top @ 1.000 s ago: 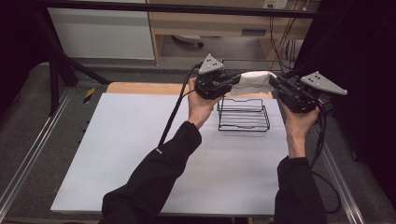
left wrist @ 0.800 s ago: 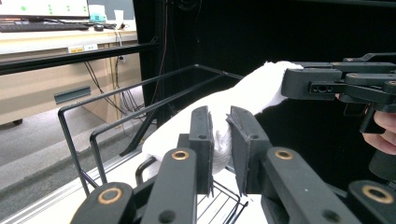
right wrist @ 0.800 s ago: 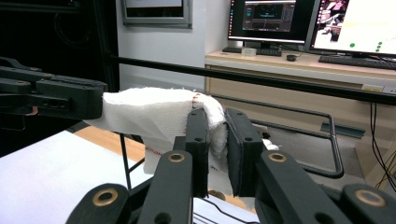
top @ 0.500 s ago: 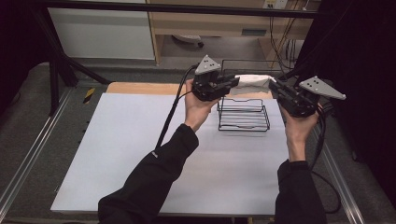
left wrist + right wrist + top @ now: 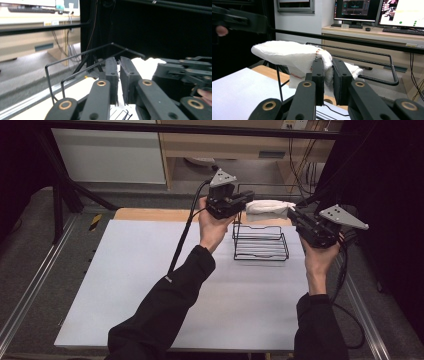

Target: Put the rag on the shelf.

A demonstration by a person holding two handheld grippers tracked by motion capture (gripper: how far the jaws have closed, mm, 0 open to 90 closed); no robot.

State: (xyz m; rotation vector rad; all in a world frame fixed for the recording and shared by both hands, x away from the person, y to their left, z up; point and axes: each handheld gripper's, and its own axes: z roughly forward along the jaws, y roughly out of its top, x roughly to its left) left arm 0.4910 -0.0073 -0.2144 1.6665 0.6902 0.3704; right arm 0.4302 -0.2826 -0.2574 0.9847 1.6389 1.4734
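Note:
A white cloth (image 5: 269,208) is stretched in the air between my two grippers, above the back of a black wire rack (image 5: 260,242) standing on the white table (image 5: 125,285). My left gripper (image 5: 247,200) holds the cloth's left end with its jaws nearly together; in the left gripper view the cloth (image 5: 145,66) shows just behind and right of that gripper (image 5: 119,62), over the rack's rails (image 5: 82,53). My right gripper (image 5: 295,215) is shut on the other end. In the right gripper view the cloth (image 5: 292,55) bunches between that gripper's (image 5: 327,62) jaws.
A wooden strip (image 5: 150,214) edges the table's far side, with a small yellow object (image 5: 95,221) off its left corner. Metal rails (image 5: 30,285) run along both table sides. Dark curtains stand to the right. Monitors (image 5: 357,10) sit on a desk beyond.
My left gripper has risen a little and moved farther away, with the cloth still between both grippers. The right gripper has barely shifted.

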